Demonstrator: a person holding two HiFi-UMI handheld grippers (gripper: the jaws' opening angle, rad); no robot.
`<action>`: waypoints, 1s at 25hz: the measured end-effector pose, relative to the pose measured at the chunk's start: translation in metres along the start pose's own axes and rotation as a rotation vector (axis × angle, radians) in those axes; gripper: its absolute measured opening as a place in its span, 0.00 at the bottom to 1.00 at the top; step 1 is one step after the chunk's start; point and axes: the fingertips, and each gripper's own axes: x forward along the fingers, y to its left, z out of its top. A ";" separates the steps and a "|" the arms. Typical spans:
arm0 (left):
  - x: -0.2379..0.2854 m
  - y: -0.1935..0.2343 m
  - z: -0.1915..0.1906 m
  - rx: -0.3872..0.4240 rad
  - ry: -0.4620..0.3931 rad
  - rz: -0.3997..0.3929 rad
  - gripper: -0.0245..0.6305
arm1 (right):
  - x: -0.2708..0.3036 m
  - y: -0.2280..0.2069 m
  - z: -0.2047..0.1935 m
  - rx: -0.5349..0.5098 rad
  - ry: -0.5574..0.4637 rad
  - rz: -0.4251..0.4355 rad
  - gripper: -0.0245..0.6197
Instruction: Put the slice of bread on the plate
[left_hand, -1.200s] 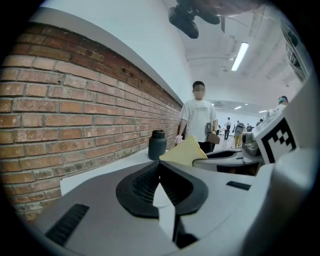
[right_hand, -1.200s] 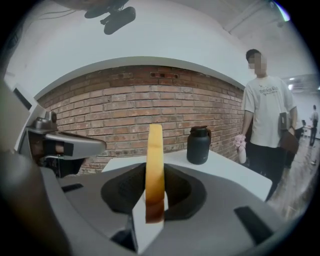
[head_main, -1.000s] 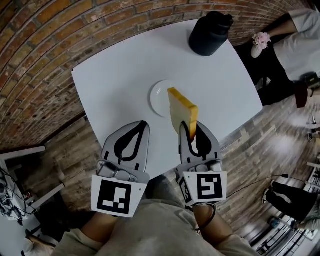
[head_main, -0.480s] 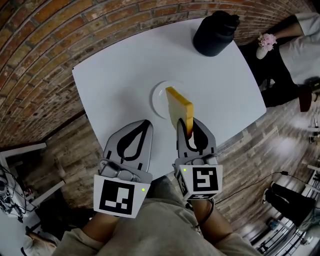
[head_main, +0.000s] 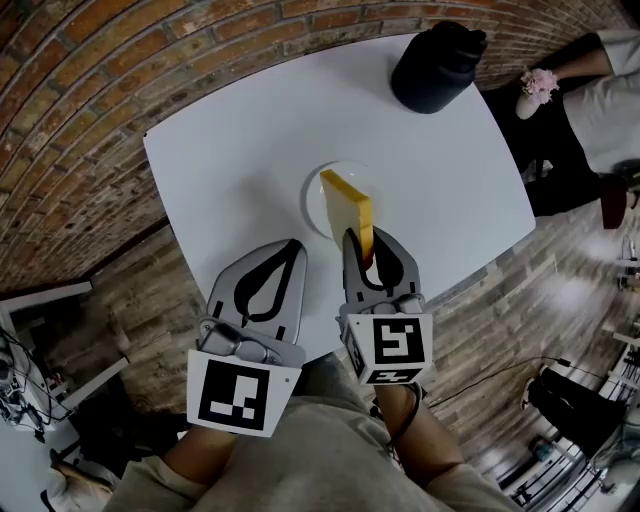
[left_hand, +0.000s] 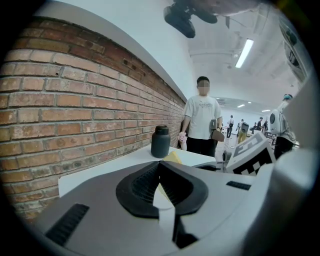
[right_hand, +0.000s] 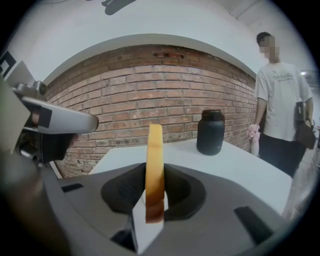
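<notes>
My right gripper (head_main: 365, 245) is shut on a yellow slice of bread (head_main: 350, 208), which stands on edge. In the head view the slice hangs over the right part of a small white plate (head_main: 312, 194) in the middle of the white table (head_main: 240, 140). The right gripper view shows the slice (right_hand: 154, 150) edge-on and upright, pinched at its lower end between the jaws of that gripper (right_hand: 152, 175). To the left of it, over the table's near edge, my left gripper (head_main: 288, 248) is shut with nothing in it. A corner of the bread (left_hand: 173, 157) peeks over its jaws in the left gripper view.
A black bottle (head_main: 437, 62) stands at the table's far right corner. Beyond that corner stands a person (head_main: 600, 90) in a white shirt. A brick wall (head_main: 90, 90) runs along the table's far and left sides. The near table edge lies under both grippers.
My right gripper has sunk and drifted left with the bread, so the slice now sits lower over the plate. The left gripper has stayed put.
</notes>
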 end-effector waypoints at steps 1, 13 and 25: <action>0.000 0.001 0.000 -0.002 0.001 0.001 0.05 | 0.003 0.000 -0.002 0.005 0.006 0.003 0.18; 0.004 0.003 0.001 -0.001 0.005 0.001 0.05 | 0.033 0.000 -0.022 0.096 0.087 0.062 0.18; 0.007 0.010 0.000 -0.006 0.016 0.009 0.05 | 0.058 -0.011 -0.031 0.177 0.126 0.113 0.19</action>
